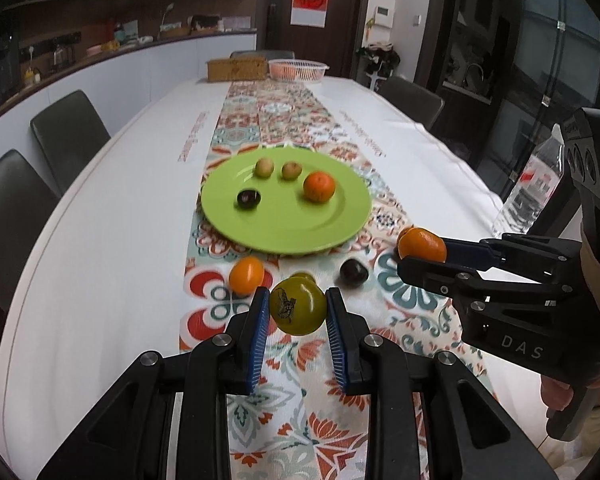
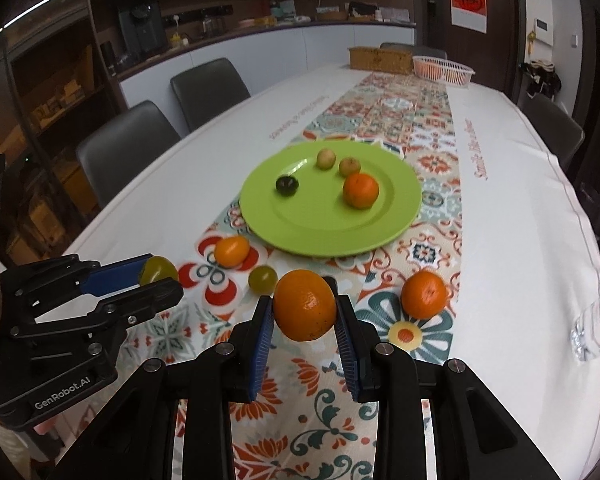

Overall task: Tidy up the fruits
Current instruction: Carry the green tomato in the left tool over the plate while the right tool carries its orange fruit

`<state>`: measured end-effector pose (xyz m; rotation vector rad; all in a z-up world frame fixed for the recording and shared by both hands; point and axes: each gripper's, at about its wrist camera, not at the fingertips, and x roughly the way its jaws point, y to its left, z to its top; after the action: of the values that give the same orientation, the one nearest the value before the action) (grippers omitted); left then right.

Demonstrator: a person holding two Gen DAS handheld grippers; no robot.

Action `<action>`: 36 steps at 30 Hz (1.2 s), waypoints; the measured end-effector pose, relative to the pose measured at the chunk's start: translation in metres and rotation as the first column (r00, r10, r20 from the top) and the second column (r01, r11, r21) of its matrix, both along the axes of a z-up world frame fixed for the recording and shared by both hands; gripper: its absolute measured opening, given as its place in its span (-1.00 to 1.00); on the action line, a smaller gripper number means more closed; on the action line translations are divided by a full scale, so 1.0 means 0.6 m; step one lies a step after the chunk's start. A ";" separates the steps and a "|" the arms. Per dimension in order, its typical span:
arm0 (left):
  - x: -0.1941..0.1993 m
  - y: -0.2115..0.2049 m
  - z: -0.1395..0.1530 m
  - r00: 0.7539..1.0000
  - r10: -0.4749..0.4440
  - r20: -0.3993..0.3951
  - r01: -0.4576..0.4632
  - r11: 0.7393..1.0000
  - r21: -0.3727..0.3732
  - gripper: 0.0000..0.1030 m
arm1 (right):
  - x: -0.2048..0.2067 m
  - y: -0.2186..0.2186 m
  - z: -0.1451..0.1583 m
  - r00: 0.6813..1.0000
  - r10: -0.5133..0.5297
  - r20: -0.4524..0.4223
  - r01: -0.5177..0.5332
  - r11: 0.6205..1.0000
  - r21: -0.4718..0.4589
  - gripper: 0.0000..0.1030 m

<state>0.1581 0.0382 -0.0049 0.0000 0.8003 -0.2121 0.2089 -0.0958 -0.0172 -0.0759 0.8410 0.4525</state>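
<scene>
I hold a green tomato [image 1: 298,306] lifted off the table runner [image 1: 288,412] in my left claw [image 1: 298,312], pads pinching its sides — my right claw [image 2: 305,312] clamps an orange [image 2: 305,305]. Both face the far green plate [image 1: 328,232], likely their destination.

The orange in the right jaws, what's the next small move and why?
Probably carry the orange forward over the green plate and release it. The right gripper already grips it above the runner, and the plate's near half is bare, with four fruits resting farther back.
</scene>
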 end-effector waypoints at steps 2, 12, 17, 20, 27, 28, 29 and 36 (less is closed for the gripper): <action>0.003 -0.003 0.007 1.000 -0.004 0.014 0.004 1.000 0.002 -0.46 | 0.000 -0.002 0.008 1.000 -0.001 0.015 0.001 1.000 0.004 -0.38; 0.038 -0.010 0.039 0.997 -0.015 0.071 0.014 1.000 0.010 -0.46 | 0.027 -0.004 0.041 0.998 -0.008 0.061 0.006 0.999 0.032 -0.38; 0.064 -0.010 0.058 0.994 -0.020 0.108 0.018 1.000 0.019 -0.46 | 0.053 -0.004 0.054 0.997 -0.010 0.074 0.007 0.999 0.039 -0.38; 0.084 -0.010 0.066 0.993 -0.026 0.117 0.023 0.999 0.027 -0.46 | 0.070 -0.002 0.060 0.997 -0.010 0.083 0.007 0.999 0.037 -0.38; 0.127 -0.008 0.071 0.991 -0.038 0.126 0.032 0.998 0.048 -0.46 | 0.115 0.007 0.069 0.996 -0.006 0.094 0.004 1.000 0.025 -0.38; 0.133 -0.007 0.070 0.991 -0.040 0.125 0.034 0.998 0.050 -0.46 | 0.120 0.009 0.070 0.995 -0.004 0.095 0.002 1.000 0.022 -0.38; 0.141 -0.004 0.070 0.991 -0.042 0.125 0.036 0.998 0.050 -0.46 | 0.127 0.011 0.070 0.995 -0.003 0.096 0.002 1.000 0.020 -0.38; 0.187 0.010 0.060 0.992 -0.051 0.115 0.045 0.997 0.056 -0.46 | 0.177 0.025 0.063 0.996 0.006 0.085 -0.007 1.000 0.007 -0.38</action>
<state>0.2705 0.0443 0.0311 0.0813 0.6901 -0.2337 0.3154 -0.0810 0.0207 -0.0909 0.7560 0.4554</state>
